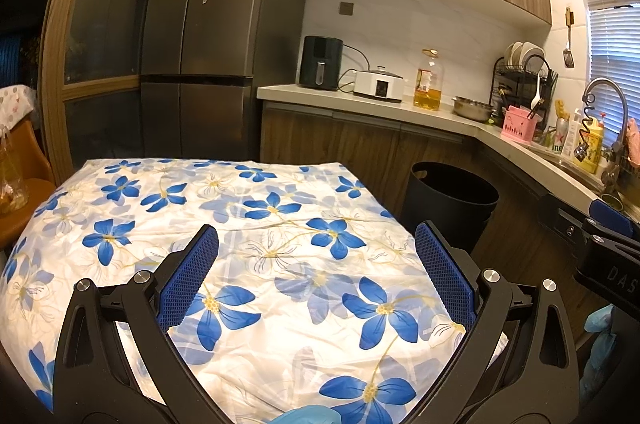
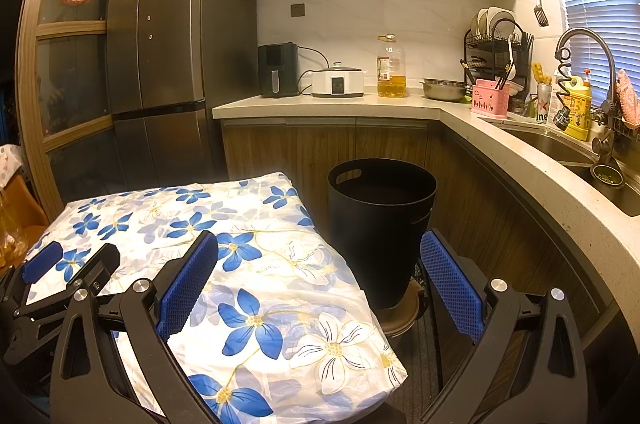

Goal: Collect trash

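Your left gripper [image 1: 316, 260] hangs over the flowered tablecloth [image 1: 256, 224], fingers spread wide, nothing between the blue pads [image 1: 192, 276]. Your right gripper [image 2: 320, 264] sits off the table's right edge, also spread wide and empty; its left pad is over the cloth, its right pad over the gap toward the lower cabinets [image 2: 320, 148].

Edges: the table's far edge drops away in front of the fridge [image 1: 200, 24]. Its right edge runs close beside the black bin [image 2: 382, 220]; in the right wrist view the near right corner of the cloth hangs past the tabletop. The L-shaped counter [image 2: 520, 152] curves round on your right, its rim overhanging the gap where the right pad hangs. The room between table and cabinets is narrow, and the bin fills most of it.

The bin: black, round, tapering toward its base, open at the top, with a cut-out handle slot near the rim. It stands upright on a round brown base [image 2: 400, 316]. Inside is dark; contents cannot be told.

No loose trash shows on the cloth in either view.

A blue glove [image 1: 600, 340] shows at the right edge of the left wrist view, below the other gripper's body.
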### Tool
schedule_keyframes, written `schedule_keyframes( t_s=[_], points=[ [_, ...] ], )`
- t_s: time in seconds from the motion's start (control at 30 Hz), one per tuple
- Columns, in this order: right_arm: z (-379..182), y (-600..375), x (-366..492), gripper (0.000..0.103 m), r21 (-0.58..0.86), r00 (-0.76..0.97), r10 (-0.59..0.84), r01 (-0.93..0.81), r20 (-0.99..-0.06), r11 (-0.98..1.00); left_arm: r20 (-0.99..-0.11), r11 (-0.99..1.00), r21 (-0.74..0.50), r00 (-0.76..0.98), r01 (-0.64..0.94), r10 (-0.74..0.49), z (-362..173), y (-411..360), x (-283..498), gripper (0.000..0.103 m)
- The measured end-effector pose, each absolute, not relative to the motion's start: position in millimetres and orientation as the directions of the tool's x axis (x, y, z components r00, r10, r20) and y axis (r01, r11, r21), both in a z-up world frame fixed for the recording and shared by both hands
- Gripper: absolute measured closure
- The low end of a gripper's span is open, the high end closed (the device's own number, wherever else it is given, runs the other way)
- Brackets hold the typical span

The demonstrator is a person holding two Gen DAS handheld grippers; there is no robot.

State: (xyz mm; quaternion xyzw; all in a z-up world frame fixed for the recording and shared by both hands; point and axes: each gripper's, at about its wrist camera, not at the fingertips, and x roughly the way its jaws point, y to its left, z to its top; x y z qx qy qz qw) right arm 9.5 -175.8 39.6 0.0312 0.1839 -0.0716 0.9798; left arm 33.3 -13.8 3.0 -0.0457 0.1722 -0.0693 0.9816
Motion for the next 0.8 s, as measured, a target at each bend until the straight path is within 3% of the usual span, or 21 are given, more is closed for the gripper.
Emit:
schedule_keyframes(
  t_s=[0.8],
  points=[
    [40.5,-175.8,8.4,0.006,0.037,0.923,-0.13,0.154,-0.362,0.987,-0.328,0.985,-0.115,0.931,0.131,-0.162,3.6,-10.6,31.7,0.006]
  ],
)
